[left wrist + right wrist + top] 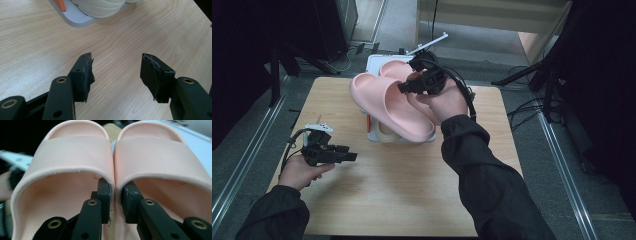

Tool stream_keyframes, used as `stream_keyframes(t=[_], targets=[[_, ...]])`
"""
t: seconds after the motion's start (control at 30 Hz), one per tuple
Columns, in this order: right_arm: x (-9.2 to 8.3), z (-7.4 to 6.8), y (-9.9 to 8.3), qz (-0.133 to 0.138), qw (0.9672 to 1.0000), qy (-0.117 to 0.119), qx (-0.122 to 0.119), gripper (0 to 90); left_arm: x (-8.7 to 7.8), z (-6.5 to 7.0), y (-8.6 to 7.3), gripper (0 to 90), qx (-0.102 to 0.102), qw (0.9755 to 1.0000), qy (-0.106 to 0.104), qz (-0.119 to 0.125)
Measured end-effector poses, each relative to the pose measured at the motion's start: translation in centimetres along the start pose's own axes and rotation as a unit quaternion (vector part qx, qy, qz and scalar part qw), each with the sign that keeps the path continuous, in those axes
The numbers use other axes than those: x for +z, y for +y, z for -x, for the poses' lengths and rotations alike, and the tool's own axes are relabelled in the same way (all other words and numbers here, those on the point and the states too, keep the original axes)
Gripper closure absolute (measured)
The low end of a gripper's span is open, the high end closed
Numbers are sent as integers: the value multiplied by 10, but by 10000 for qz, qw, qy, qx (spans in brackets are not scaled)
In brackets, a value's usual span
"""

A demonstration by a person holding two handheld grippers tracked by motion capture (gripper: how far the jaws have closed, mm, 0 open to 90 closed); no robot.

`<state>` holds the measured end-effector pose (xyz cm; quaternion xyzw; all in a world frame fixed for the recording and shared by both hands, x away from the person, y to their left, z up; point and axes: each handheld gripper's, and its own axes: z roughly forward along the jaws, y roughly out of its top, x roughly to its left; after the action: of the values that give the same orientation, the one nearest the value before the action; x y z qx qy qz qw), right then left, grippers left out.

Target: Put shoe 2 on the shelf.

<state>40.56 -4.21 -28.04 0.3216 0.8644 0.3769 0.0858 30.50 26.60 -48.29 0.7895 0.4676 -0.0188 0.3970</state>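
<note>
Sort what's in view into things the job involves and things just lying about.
In the job, likely:
pink slippers, pinched together by the right gripper
white tray under them
cream shoes in that tray

Lying about:
left gripper, open over bare table
cables on the floor

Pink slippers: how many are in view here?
2. The near slipper and the far slipper sit side by side, pinched together at their inner straps by the right gripper, above the white tray.

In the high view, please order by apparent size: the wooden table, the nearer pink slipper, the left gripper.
1. Wooden table, by far the largest.
2. Nearer pink slipper.
3. Left gripper, smallest; it is nearer the camera, yet looks smaller.
</note>
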Motion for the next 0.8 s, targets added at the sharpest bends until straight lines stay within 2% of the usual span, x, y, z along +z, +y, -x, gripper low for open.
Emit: stream_keyframes(t=[0.07,0.2,0.33,0.37,0.53,0.67,0.73,0.8], targets=[[6,4,5,-14,9997,-218,82,793,0,0,0,428,-2,10000,-22,3],[23,13,17,-101,9972,-658,351,792,0,-1,1,428,24,10000,-34,-1],[39,19,28,-85,9921,-954,805,791,1,-1,1,427,45,10000,-32,-14],[44,20,32,-88,9897,-1067,948,790,1,0,1,427,52,10000,-35,-6],[58,24,43,-90,9790,-1548,1321,789,0,1,2,427,79,9999,-84,9],[68,26,49,2,9675,-1973,1582,785,1,1,3,427,107,9999,-129,9],[72,26,50,61,9632,-2089,1692,784,1,1,3,427,104,9999,-134,1],[75,28,52,102,9579,-2148,1905,783,2,2,4,427,111,9998,-148,-5]])
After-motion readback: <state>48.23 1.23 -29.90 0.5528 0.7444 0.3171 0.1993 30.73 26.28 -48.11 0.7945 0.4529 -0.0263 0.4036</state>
